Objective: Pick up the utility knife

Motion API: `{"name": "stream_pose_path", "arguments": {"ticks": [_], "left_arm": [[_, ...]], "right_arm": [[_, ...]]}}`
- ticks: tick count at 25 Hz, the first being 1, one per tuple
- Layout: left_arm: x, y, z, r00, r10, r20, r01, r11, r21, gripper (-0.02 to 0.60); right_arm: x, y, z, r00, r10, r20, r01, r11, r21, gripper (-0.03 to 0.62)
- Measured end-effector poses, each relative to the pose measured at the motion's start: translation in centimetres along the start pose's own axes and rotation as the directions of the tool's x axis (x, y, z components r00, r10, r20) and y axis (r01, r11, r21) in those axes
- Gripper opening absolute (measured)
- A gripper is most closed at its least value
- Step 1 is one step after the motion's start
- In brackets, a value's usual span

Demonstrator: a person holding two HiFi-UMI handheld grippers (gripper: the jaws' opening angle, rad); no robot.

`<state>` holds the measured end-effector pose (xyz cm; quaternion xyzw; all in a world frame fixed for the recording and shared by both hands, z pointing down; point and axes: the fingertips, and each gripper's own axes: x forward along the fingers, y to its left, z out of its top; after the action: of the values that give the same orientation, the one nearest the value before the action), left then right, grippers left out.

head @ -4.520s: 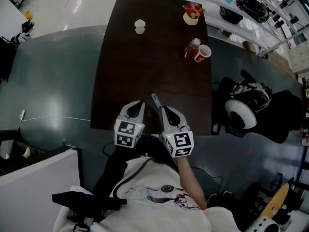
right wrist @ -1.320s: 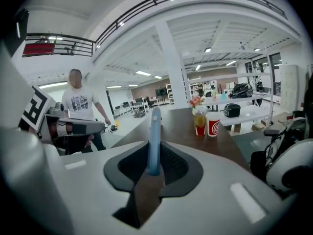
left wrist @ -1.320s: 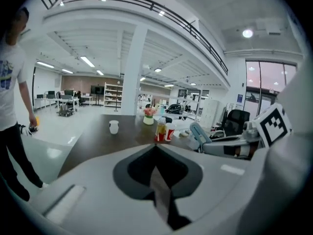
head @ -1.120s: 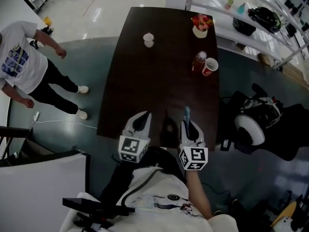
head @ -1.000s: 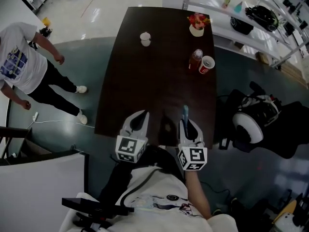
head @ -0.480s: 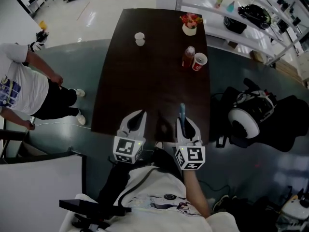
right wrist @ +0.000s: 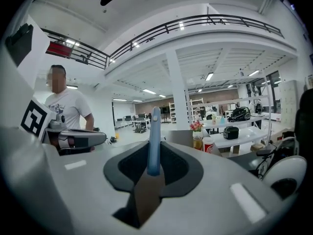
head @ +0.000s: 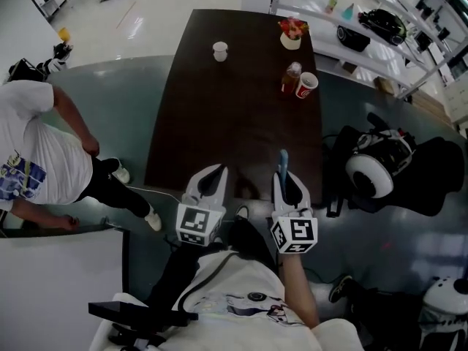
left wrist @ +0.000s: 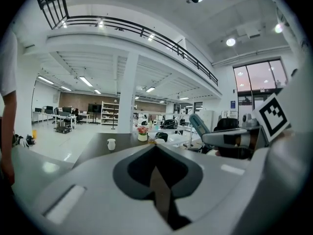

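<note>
The utility knife [head: 282, 161] has a light-blue handle. It sticks out forward from my right gripper [head: 285, 178], which is shut on it over the near edge of the dark table [head: 234, 115]. In the right gripper view the knife [right wrist: 154, 141] stands upright between the pads of that gripper [right wrist: 152, 153]. My left gripper [head: 214, 172] is level beside it to the left, shut with nothing in it; in its own view its tips [left wrist: 155, 148] meet and the knife [left wrist: 198, 126] shows at the right.
At the table's far end stand a white cup [head: 220, 50], a flower pot [head: 292, 34], a bottle [head: 291, 77] and a red cup [head: 306, 85]. A black chair with white gear [head: 380, 168] stands right of the table. A person in a white shirt [head: 33, 159] bends at the left.
The knife, earlier slanted low at the table's near edge, now points straight ahead in the right gripper. Both grippers have drifted slightly. The person at the left has walked nearer.
</note>
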<state>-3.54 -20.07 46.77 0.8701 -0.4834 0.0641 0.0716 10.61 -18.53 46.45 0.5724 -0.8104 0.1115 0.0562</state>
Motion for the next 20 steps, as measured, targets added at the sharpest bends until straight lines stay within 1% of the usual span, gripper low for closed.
{"name": "stream_pose_path", "arguments": {"ticks": [6,11,16,20], "left_arm": [[-2.7,-0.9,-0.9,0.999,-0.031,-0.006,0.031,0.999,-0.006,-0.002],[-3.7,-1.6,-0.9,0.999,-0.052,-0.01,0.052,0.999,-0.01,-0.002],[-3.7,-2.7,0.8,0.999,-0.052,0.017,0.052,0.999,0.001,-0.002],[-3.5,-2.9,2.6,0.998,-0.018,0.061,0.017,1.0,0.015,-0.002]], "right_arm": [[-2.9,2.0,-0.6,1.0,-0.03,0.009,0.03,1.0,-0.001,0.071],[-4.8,3.4,-0.4,0.999,-0.04,0.014,0.04,0.999,-0.004,0.071],[-6.1,3.5,1.2,0.998,-0.029,0.062,0.03,0.999,-0.015,0.071],[-6.6,3.2,2.7,0.995,-0.012,0.103,0.014,1.0,-0.019,0.071]]}}
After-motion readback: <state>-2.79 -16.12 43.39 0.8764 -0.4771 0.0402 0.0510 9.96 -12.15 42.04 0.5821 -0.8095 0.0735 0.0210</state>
